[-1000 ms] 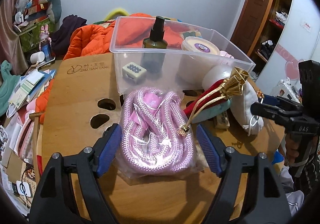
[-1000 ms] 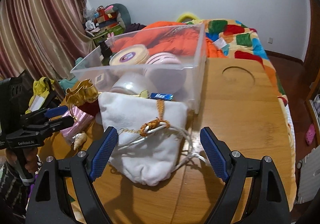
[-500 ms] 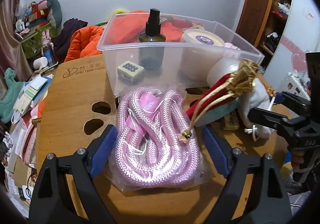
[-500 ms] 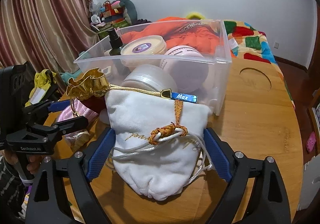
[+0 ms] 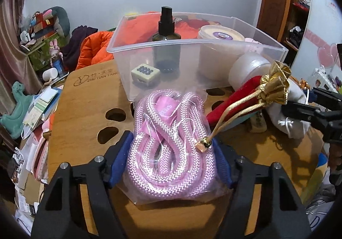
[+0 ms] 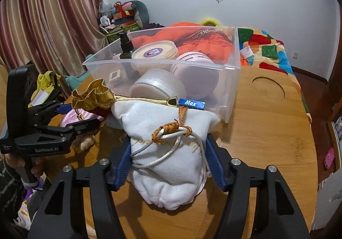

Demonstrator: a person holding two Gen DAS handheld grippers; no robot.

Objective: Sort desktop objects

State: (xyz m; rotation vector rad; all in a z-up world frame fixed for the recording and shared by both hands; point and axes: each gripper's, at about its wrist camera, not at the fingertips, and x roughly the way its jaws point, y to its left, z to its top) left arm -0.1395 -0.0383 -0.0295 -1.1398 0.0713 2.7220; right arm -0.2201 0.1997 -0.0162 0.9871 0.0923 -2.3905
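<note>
A pink braided rope in a clear plastic bag [image 5: 171, 142] lies on the wooden table [image 5: 85, 115]. My left gripper [image 5: 171, 162] is shut on the bag, its blue pads pressing both sides. A white velvet drawstring pouch [image 6: 168, 153] lies in front of the clear plastic bin [image 6: 230, 68]. My right gripper [image 6: 168, 162] is shut on the pouch. A red pouch with a gold ruffled top [image 5: 271, 87] leans between the two bundles. The bin [image 5: 192, 42] holds a dark spray bottle [image 5: 166, 38], a cream jar [image 5: 220, 36] and a die-like cube [image 5: 145, 72].
A frosted white jar [image 6: 158, 87] stands outside the bin by the pouches. A blue "Max" tag [image 6: 192, 103] rests on the white pouch. The table has cut-out holes [image 5: 115, 115]. Clutter lines the table's left edge [image 5: 38, 108]. An orange jacket [image 6: 205, 40] lies behind the bin.
Both grippers moved forward and closed: the left jaws now squeeze the rope bag, the right jaws now squeeze the white pouch. Both were open around them before.
</note>
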